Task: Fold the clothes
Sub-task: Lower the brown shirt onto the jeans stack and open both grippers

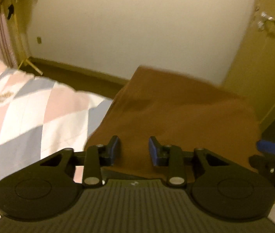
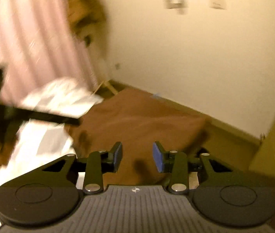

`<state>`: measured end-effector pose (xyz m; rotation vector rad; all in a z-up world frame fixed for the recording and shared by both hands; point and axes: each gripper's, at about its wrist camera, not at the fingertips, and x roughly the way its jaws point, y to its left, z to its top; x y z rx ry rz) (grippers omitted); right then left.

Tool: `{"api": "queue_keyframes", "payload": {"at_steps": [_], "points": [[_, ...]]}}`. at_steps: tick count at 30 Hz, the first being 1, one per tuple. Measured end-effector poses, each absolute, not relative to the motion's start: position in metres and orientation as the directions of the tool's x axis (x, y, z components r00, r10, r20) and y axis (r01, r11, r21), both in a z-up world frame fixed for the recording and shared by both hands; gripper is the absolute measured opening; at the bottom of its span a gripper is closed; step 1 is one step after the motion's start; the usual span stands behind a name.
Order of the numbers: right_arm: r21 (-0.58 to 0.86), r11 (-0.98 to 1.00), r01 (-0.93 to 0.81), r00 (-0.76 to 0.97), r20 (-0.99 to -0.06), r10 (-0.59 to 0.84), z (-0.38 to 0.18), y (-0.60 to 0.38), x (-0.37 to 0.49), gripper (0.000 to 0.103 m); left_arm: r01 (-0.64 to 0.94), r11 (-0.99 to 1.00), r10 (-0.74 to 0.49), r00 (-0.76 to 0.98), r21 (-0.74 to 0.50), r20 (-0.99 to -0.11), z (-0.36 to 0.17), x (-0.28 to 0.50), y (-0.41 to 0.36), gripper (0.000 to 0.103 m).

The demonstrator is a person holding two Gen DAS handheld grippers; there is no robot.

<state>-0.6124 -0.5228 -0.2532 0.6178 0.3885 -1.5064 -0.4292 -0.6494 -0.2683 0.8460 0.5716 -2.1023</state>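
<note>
A brown garment (image 1: 176, 112) lies folded flat at the edge of a bed with a chequered pink, grey and white cover (image 1: 30, 106). My left gripper (image 1: 134, 145) hovers over its near part, blue pads apart, nothing pinched between them. At the right edge of this view the other gripper (image 1: 271, 149) shows a blue pad beside the cloth. In the blurred right wrist view the brown garment (image 2: 137, 116) lies ahead, and my right gripper (image 2: 137, 151) stands open above its near edge. The left gripper (image 2: 30, 114) appears there as a blurred black bar.
A pink curtain (image 2: 20, 38) hangs at the left beyond the bed. A pale wall (image 1: 127, 29) with a brown skirting runs behind, with a strip of floor (image 1: 79, 77) before it. A yellowish door (image 1: 264, 58) with a handle stands at the right.
</note>
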Motion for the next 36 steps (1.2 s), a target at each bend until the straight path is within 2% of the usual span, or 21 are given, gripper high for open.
{"api": "queue_keyframes", "payload": {"at_steps": [2,5,6,7,8,11,14,16,18,22,24,26,30,32,34,36], "points": [[0.047,-0.031,0.998,0.007,-0.646,-0.763,-0.281,-0.535,-0.606,0.037,0.817,-0.570,-0.502,-0.431,-0.088,-0.750,-0.286,-0.432,-0.664,0.030],[0.056,-0.038,0.998,0.011,-0.690,-0.724,-0.301,-0.540,-0.618,0.032,0.836,-0.538,-0.497,-0.417,-0.106,-0.761,-0.289,-0.427,-0.676,0.033],[0.068,-0.036,0.997,0.022,-0.700,-0.713,-0.305,-0.542,-0.623,0.031,0.840,-0.533,-0.502,-0.410,-0.100,-0.762,-0.283,-0.428,-0.678,0.031],[0.079,-0.033,0.996,0.033,-0.711,-0.703,-0.309,-0.544,-0.629,0.031,0.839,-0.539,-0.518,-0.400,-0.075,-0.756,-0.276,-0.431,-0.678,0.023],[0.085,-0.025,0.996,0.043,-0.710,-0.703,-0.306,-0.543,-0.631,0.031,0.832,-0.554,-0.539,-0.398,-0.044,-0.743,-0.266,-0.435,-0.675,0.017],[0.153,-0.033,0.988,0.084,-0.696,-0.714,-0.285,-0.535,-0.642,0.031,0.785,-0.619,-0.562,-0.463,-0.023,-0.685,-0.237,-0.446,-0.674,0.017],[0.173,-0.068,0.983,0.058,-0.633,-0.772,-0.263,-0.530,-0.663,0.034,0.726,-0.688,-0.553,-0.523,0.002,-0.649,-0.233,-0.467,-0.684,0.018],[0.163,-0.085,0.983,0.029,-0.594,-0.804,-0.258,-0.536,-0.676,0.034,0.711,-0.703,-0.525,-0.542,-0.025,-0.656,-0.247,-0.477,-0.697,0.019],[0.147,-0.099,0.984,0.006,-0.584,-0.812,-0.264,-0.547,-0.686,0.033,0.737,-0.673,-0.494,-0.516,-0.068,-0.700,-0.270,-0.480,-0.715,0.017],[0.156,-0.152,0.976,-0.015,-0.648,-0.761,-0.302,-0.573,-0.709,0.031,0.795,-0.581,-0.444,-0.488,-0.173,-0.751,-0.307,-0.470,-0.743,0.022],[0.220,-0.164,0.962,0.023,-0.660,-0.750,-0.310,-0.575,-0.722,0.032,0.807,-0.558,-0.449,-0.490,-0.194,-0.747,-0.299,-0.467,-0.745,0.020],[0.256,-0.173,0.951,0.042,-0.662,-0.748,-0.307,-0.577,-0.732,0.035,0.804,-0.567,-0.477,-0.496,-0.178,-0.726,-0.282,-0.471,-0.748,0.012],[0.259,-0.225,0.939,-0.002,-0.652,-0.758,-0.293,-0.580,-0.741,0.035,0.732,-0.656,-0.472,-0.587,-0.182,-0.658,-0.242,-0.495,-0.750,0.013],[0.203,-0.216,0.955,-0.049,-0.609,-0.792,-0.277,-0.582,-0.733,0.036,0.681,-0.720,-0.447,-0.604,-0.135,-0.660,-0.239,-0.520,-0.749,0.014],[0.193,-0.168,0.967,-0.027,-0.576,-0.817,-0.266,-0.581,-0.721,0.036,0.666,-0.733,-0.416,-0.596,-0.135,-0.687,-0.252,-0.540,-0.758,0.015],[0.176,-0.125,0.976,0.003,-0.589,-0.808,-0.273,-0.583,-0.714,0.035,0.703,-0.691,-0.394,-0.563,-0.170,-0.726,-0.278,-0.550,-0.778,0.015]]}}
